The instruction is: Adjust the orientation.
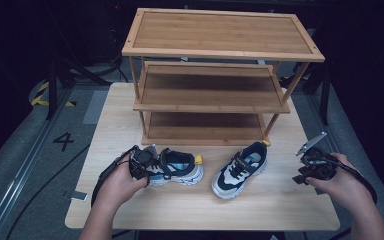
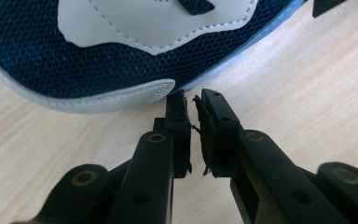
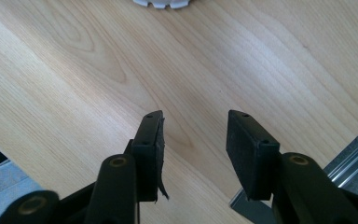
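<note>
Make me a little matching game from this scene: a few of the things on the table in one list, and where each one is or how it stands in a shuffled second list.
Things:
1. left gripper
2. right gripper
3. left shoe
4. shoe rack

States:
A. jaws apart, over bare table
B. three empty wooden shelves
C. jaws nearly closed, tips at a shoe's edge
D. lying beside the left hand

Pairs: 1-C, 2-A, 3-D, 4-B

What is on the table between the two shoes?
Nothing: in the high view, bare wooden table shows between the left shoe and the right shoe. They lie apart, not touching.
</note>
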{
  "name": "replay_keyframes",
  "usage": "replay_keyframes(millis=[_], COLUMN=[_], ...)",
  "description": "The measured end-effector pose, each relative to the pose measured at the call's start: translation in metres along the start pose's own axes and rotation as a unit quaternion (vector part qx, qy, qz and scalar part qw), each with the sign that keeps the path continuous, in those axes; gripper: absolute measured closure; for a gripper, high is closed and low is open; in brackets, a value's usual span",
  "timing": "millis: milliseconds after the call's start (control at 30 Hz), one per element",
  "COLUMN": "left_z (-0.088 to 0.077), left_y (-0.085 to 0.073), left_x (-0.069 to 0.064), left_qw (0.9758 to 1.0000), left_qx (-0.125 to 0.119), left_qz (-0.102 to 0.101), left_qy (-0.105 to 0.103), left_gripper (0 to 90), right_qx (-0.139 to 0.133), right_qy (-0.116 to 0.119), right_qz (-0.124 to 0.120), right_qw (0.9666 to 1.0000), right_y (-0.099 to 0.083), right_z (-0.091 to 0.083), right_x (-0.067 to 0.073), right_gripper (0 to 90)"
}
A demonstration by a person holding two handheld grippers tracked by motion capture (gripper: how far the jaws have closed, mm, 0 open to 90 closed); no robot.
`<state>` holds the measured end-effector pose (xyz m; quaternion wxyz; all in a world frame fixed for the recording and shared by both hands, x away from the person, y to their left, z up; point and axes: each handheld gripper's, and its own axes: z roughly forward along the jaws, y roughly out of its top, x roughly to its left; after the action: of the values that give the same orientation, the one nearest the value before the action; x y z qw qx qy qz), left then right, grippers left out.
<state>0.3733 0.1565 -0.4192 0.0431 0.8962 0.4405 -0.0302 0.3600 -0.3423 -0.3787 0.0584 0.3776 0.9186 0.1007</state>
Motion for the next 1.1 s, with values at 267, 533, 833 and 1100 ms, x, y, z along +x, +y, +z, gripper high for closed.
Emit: replay_keyframes(millis=[267, 533, 833, 1100], left_z=[-0.001, -0.002, -0.017, -0.062], left_y=[0.009, 0.016, 0.01, 0.001], left_x=[0.012, 0.018, 0.007, -0.034], left_qw=[0.9977, 0.996, 0.996, 0.9912], left_qx=[-0.054, -0.072, -0.081, -0.129], left_qz=[-0.02, -0.029, -0.027, 0.017], left_qy=[0.035, 0.043, 0.028, 0.024], left_gripper=[74.6, 72.8, 57.0, 46.0], right_qx=[0.0, -0.016, -0.018, -0.015], right_qy=[-0.006, -0.021, -0.023, -0.022], right_qz=[0.008, 0.013, 0.006, -0.001], right_qw=[1.0, 0.9996, 0.9996, 0.9996], right_y=[-0.007, -0.015, -0.013, -0.01], right_z=[0.002, -0.002, -0.001, 0.001], right_x=[0.002, 0.0, 0.001, 0.003], right_gripper=[55.9, 54.4, 53.7, 53.4])
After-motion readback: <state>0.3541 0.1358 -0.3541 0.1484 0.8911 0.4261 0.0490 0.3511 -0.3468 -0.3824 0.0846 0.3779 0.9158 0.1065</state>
